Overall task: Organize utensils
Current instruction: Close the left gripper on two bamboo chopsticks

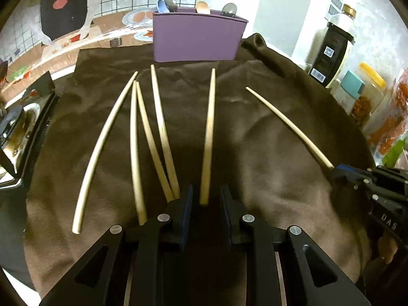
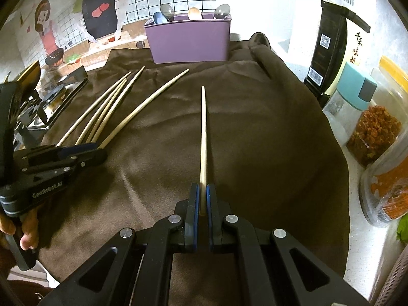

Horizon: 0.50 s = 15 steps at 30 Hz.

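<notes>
Several pale wooden chopsticks lie on a brown cloth (image 1: 255, 153). My left gripper (image 1: 206, 196) is open, and the near end of one chopstick (image 1: 207, 137) lies in the gap without touching either pad. To its left, more chopsticks (image 1: 142, 140) fan out. My right gripper (image 2: 203, 188) is shut on the near end of a single chopstick (image 2: 203, 132) that points toward the back. In the left wrist view it appears at the right edge as the right gripper (image 1: 336, 169). A purple utensil holder (image 2: 190, 42) with spoons in it stands at the back of the cloth.
A dark sauce bottle (image 2: 331, 51), a blue-capped jar (image 2: 352, 94) and jars of orange food (image 2: 374, 132) line the right side. A metal stove part (image 1: 17, 132) sits at the left. The cloth bunches into a fold (image 2: 260, 43) beside the holder. A hand (image 2: 28, 232) holds the left gripper.
</notes>
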Each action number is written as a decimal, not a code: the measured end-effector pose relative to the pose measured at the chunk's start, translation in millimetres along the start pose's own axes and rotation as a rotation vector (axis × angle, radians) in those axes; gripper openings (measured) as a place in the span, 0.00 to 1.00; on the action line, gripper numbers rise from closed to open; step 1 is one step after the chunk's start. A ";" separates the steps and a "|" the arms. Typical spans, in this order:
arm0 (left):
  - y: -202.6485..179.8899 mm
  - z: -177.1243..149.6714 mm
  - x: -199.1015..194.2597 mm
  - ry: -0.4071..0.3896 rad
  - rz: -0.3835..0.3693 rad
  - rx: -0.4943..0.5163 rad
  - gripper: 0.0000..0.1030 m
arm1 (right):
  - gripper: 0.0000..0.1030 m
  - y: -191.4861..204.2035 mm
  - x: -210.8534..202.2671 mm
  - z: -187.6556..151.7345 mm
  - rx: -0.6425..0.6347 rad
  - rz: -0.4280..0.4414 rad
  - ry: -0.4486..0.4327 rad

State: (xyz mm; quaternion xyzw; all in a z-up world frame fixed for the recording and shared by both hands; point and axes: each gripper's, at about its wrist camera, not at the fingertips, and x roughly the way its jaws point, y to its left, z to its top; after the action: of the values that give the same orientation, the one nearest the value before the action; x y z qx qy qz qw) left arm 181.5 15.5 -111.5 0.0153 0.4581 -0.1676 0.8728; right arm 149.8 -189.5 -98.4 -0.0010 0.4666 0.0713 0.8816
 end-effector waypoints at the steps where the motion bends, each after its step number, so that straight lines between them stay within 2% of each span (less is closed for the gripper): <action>1: 1.9 -0.2 -0.3 0.000 0.006 -0.001 0.22 | 0.04 0.2 0.0 0.0 0.002 -0.001 0.001; 6: 4.3 0.5 -0.1 0.000 0.034 -0.009 0.21 | 0.04 3.1 -1.0 1.4 -0.004 0.004 -0.007; 10: -10.0 0.0 2.6 -0.008 0.100 0.009 0.18 | 0.04 6.8 -0.3 2.8 -0.010 0.007 -0.012; 13: -14.7 1.3 4.3 -0.011 0.118 -0.006 0.08 | 0.04 9.4 2.7 3.2 -0.015 0.004 -0.009; 15: -14.4 1.8 2.9 -0.019 0.111 -0.015 0.07 | 0.04 8.5 2.6 3.3 -0.011 0.013 -0.012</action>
State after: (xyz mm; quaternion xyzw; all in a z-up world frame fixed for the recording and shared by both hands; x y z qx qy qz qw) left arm 180.1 0.8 -111.0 0.0326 0.4495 -0.1159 0.8851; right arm 152.9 -180.5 -98.1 -0.0022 0.4611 0.0796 0.8837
